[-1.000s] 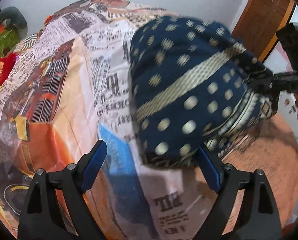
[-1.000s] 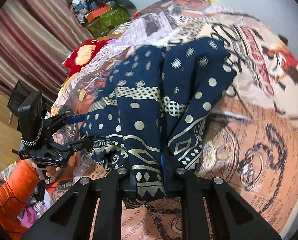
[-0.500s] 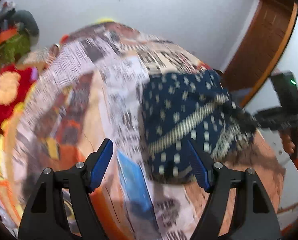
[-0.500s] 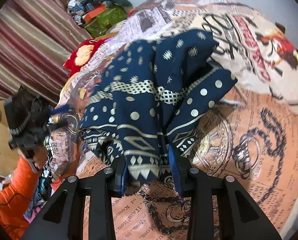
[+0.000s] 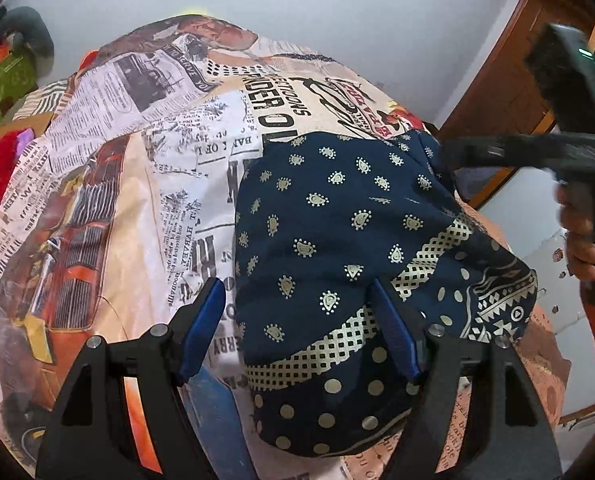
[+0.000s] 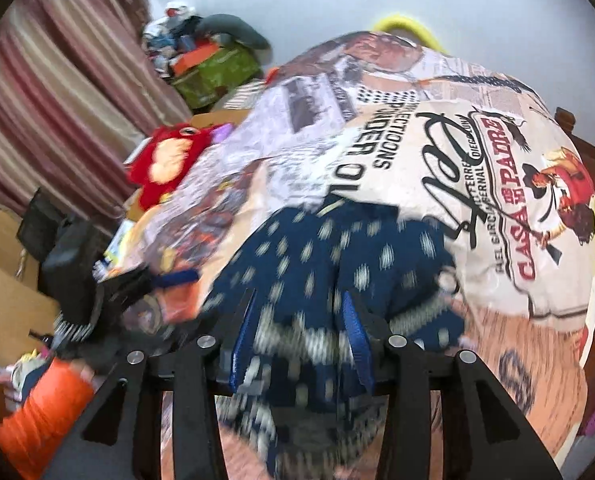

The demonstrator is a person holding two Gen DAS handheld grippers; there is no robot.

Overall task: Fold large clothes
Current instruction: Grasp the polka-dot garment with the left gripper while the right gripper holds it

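Blue printed garment (image 6: 321, 280) motion-blurred, its near edge behind the right gripper (image 6: 299, 340).

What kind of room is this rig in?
Likely a bedroom at home: a bed under a newspaper-print bedsheet, striped curtains, a red plush toy and a wooden door.

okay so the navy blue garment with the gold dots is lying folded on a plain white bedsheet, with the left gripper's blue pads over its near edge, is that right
Not quite. The bedsheet is not plain white; it is printed all over with newspaper text, a red car and poster lettering, as the left wrist view shows. The rest holds: the navy garment lies folded on it, with the left gripper over its near edge.
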